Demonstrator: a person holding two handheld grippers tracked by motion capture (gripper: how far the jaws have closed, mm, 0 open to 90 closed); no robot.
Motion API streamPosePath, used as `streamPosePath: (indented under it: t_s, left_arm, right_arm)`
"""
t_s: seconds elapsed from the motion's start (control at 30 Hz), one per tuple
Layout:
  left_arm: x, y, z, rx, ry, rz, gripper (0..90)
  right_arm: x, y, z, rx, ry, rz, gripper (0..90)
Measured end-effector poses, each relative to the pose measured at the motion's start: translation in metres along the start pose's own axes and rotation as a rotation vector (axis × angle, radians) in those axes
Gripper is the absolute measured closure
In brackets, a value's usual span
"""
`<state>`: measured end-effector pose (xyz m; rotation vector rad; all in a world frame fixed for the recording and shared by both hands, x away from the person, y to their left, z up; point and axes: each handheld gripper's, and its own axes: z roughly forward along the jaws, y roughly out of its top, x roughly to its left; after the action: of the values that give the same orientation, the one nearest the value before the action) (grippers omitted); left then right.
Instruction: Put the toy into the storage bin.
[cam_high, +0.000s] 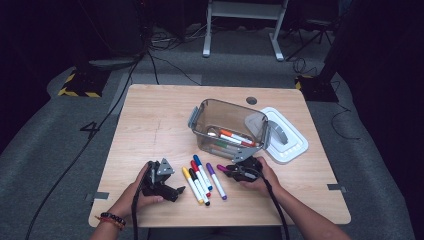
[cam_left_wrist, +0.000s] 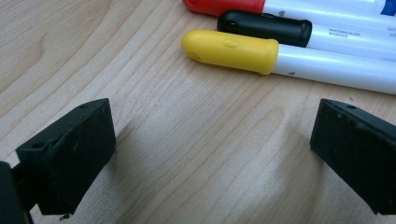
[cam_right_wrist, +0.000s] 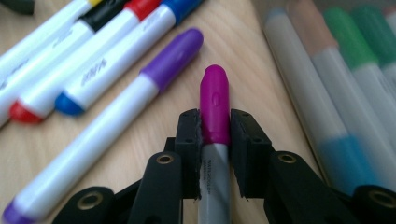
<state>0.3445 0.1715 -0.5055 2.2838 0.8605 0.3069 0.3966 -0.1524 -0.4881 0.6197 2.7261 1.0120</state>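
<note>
The magenta marker (cam_right_wrist: 215, 105) sits clamped between the jaws of the right tongs (cam_right_wrist: 215, 126), its cap pointing forward past the jaw tips and its white barrel running back between them; in the high view the right tongs (cam_high: 231, 171) hold it low over the counter (cam_high: 150, 125), just in front of the clear bin (cam_high: 200, 117). Beside it on the wood lies the purple marker (cam_right_wrist: 116, 100), and beyond that the blue marker (cam_right_wrist: 122, 46), the red marker (cam_right_wrist: 70, 60) and the black marker (cam_right_wrist: 51, 32) lie side by side, close together. The left tongs (cam_left_wrist: 212, 154) are released, jaws spread wide with bare wood between them, hovering low near the yellow marker (cam_left_wrist: 229, 50), which lies just ahead of the jaws and touches neither. In the high view the left tongs (cam_high: 176, 191) rest at the near left of the counter, just left of the marker row. The bin already holds several markers, an orange-capped marker (cam_high: 234, 136) among them, and its white lid (cam_high: 287, 137) lies on the counter to the bin's right.
</note>
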Motion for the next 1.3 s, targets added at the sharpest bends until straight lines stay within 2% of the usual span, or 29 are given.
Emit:
streamPosePath:
  t_s: [0.2,0.47,0.57,0.73,1.03,1.17,1.3]
  left_arm:
    - [0.0,0.0,0.0,0.0,0.001,-0.001,0.5]
    - [0.0,0.0,0.0,0.0,0.0,-0.001,0.4]
    - [0.0,0.0,0.0,0.0,0.0,-0.001,0.4]
    - [0.0,0.0,0.0,0.0,0.0,-0.001,0.4]
    - [0.0,0.0,0.0,0.0,-0.001,-0.003,0.4]
    - [0.0,0.0,0.0,0.0,-0.001,-0.003,0.4]
    - [0.0,0.0,0.0,0.0,-0.001,-0.003,0.4]
  right_arm:
    - [-0.004,-0.025,-0.023,-0.004,0.002,-0.001,74.4]
    - [-0.006,-0.036,-0.059,-0.118,-0.006,0.035,74.5]
    - [-0.005,-0.039,-0.072,-0.142,-0.007,0.021,74.5]
    - [-0.006,-0.044,-0.097,-0.214,-0.01,0.035,74.5]
    - [-0.01,-0.042,-0.145,-0.337,-0.051,0.041,74.5]
    - [-0.014,-0.034,-0.163,-0.352,-0.089,0.031,74.5]
    - [-0.021,-0.016,-0.174,-0.347,-0.117,0.003,74.5]
